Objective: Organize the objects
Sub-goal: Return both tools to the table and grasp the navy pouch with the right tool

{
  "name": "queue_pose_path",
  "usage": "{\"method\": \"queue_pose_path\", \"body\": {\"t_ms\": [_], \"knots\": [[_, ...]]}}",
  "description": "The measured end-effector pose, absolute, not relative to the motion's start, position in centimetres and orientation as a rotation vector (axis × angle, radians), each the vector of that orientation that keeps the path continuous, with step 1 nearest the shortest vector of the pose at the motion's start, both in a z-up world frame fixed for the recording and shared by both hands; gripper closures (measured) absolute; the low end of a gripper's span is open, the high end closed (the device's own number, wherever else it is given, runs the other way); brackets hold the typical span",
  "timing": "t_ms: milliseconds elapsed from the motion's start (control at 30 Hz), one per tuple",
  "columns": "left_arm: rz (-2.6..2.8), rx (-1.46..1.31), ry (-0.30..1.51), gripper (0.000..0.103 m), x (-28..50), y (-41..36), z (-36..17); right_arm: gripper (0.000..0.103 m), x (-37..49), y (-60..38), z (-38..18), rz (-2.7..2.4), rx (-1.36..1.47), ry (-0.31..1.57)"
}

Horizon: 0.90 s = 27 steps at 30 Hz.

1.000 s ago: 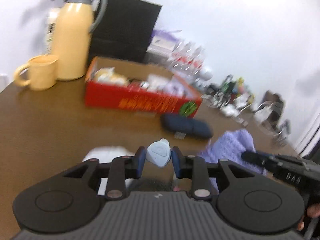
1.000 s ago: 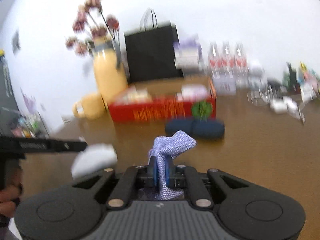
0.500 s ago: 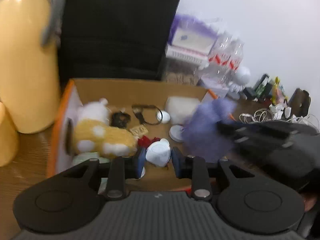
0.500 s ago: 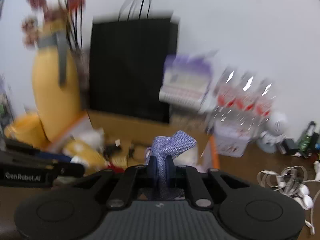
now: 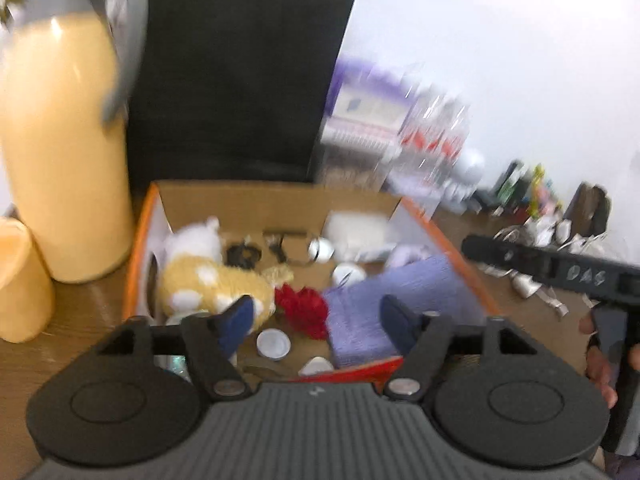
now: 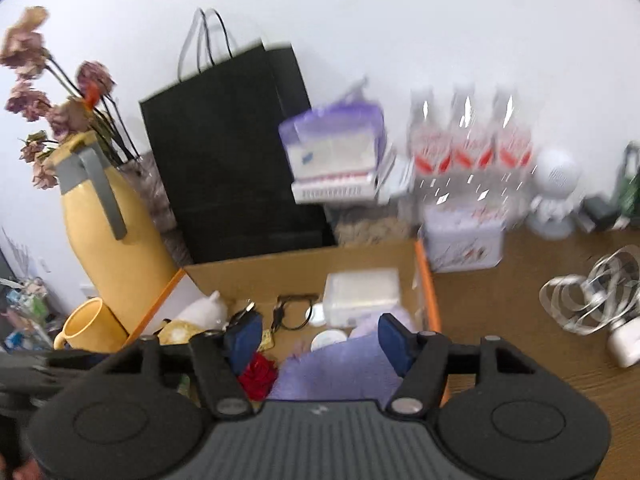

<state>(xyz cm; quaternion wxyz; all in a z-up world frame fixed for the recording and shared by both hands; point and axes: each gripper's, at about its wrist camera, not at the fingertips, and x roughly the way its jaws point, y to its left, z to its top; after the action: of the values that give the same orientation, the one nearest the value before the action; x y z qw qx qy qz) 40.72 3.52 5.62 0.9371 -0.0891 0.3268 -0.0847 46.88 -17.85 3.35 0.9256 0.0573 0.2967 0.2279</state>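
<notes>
Both grippers hover over an open cardboard box with an orange rim point(image 5: 436, 232) point(image 6: 425, 280). My left gripper point(image 5: 320, 318) is open and empty. My right gripper point(image 6: 320, 338) is open and empty. A purple cloth point(image 5: 384, 300) point(image 6: 336, 372) lies in the box's right part. A small white round object point(image 5: 273, 343) lies on the box floor below the left gripper. The box also holds a yellow-and-white plush toy point(image 5: 200, 276), a red flower-like item point(image 5: 300, 308) point(image 6: 258, 374), a white block point(image 6: 362, 294) and small black items.
A tall yellow jug point(image 5: 60, 152) point(image 6: 108, 240) and a yellow mug point(image 6: 90, 326) stand left of the box. A black paper bag point(image 6: 232, 160) stands behind it. Water bottles point(image 6: 468, 148), a purple pack point(image 6: 332, 152) and cables point(image 6: 588, 300) sit right on the wooden table point(image 6: 520, 320).
Both grippers have opened. The purple cloth has dropped from the right gripper into the box, and the small white object has left the left gripper's fingers. The view has tilted a little.
</notes>
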Motion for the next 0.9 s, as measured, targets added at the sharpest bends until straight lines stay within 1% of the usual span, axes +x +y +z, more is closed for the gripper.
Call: {"method": "queue_pose_path", "body": {"t_ms": [67,100,133,167,267,367,433,467,533,667,767,900], "knots": [[-0.176,-0.161,0.594,0.016,37.3,3.5,7.5,0.038,44.6,-18.6,4.4,0.482,0.114,0.565],[-0.179,-0.136,0.548,0.008,35.1,3.4,8.4,0.034,43.2,-19.0,4.9,0.491,0.114,0.546],[-0.176,-0.115,0.517,0.003,33.4,3.4,9.1,0.033,42.0,-19.4,5.2,0.502,0.112,0.530],[-0.172,-0.095,0.489,0.002,31.5,3.6,9.7,0.030,40.7,-19.7,5.4,0.509,0.113,0.515],[-0.137,-0.078,0.469,0.002,26.5,3.5,10.3,0.030,36.1,-20.8,5.5,0.522,0.099,0.491],[-0.119,-0.036,0.451,0.000,21.3,2.8,9.7,0.030,31.1,-21.6,4.9,0.530,0.079,0.486],[-0.100,0.029,0.427,0.000,18.1,2.1,9.2,0.027,27.3,-22.1,3.9,0.545,0.056,0.486],[-0.089,0.046,0.417,0.000,16.6,2.0,8.8,0.024,25.7,-22.3,3.5,0.548,0.046,0.485],[-0.066,0.012,0.437,0.000,13.9,2.2,8.5,0.023,22.2,-22.9,2.6,0.568,0.020,0.509],[-0.046,-0.046,0.430,0.000,9.1,3.2,8.4,0.023,17.0,-25.3,2.0,0.637,0.071,0.617],[-0.042,-0.038,0.424,0.000,6.2,4.0,9.1,0.022,13.1,-26.7,3.0,0.611,0.032,0.608],[-0.046,-0.024,0.424,0.000,3.6,5.4,10.3,0.018,9.7,-28.5,5.9,0.547,-0.034,0.566]]}}
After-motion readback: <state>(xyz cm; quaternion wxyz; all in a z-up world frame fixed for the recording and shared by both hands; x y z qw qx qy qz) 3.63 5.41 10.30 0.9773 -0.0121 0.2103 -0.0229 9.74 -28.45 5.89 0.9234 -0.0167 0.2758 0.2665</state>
